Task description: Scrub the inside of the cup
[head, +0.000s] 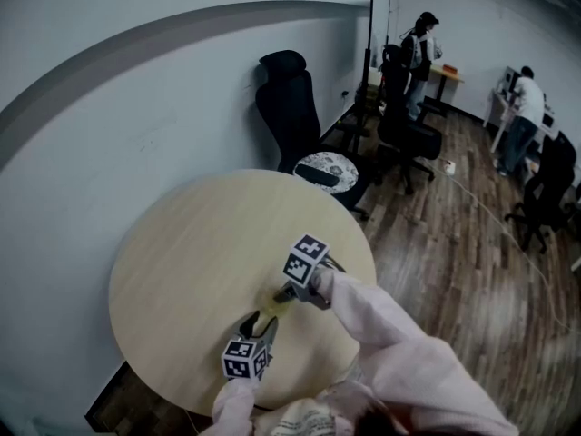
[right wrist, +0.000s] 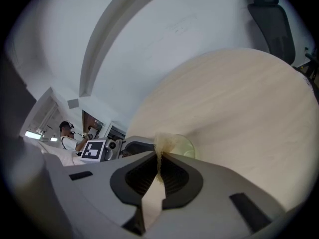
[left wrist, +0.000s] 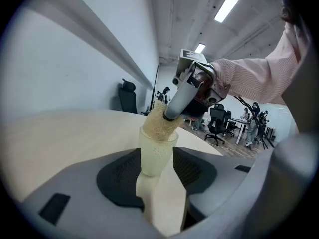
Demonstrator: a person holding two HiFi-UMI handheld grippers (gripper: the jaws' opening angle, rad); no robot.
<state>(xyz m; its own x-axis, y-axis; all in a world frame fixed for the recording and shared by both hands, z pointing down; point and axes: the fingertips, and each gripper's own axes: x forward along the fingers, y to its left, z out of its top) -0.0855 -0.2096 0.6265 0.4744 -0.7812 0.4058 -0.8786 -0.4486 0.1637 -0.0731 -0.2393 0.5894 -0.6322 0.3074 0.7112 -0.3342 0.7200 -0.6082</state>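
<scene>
In the head view we see the left gripper [head: 257, 327] and the right gripper [head: 289, 292] meeting over the near part of a round wooden table [head: 191, 234], with the pale cup [head: 269, 312] between them. In the left gripper view we find its jaws closed on the sides of the translucent cup [left wrist: 157, 156], which stands upright between the pads. The right gripper pushes a yellowish sponge [left wrist: 158, 126] into its mouth. In the right gripper view we see those jaws pinched narrow on the sponge [right wrist: 160, 146], the cup's rim just beyond.
</scene>
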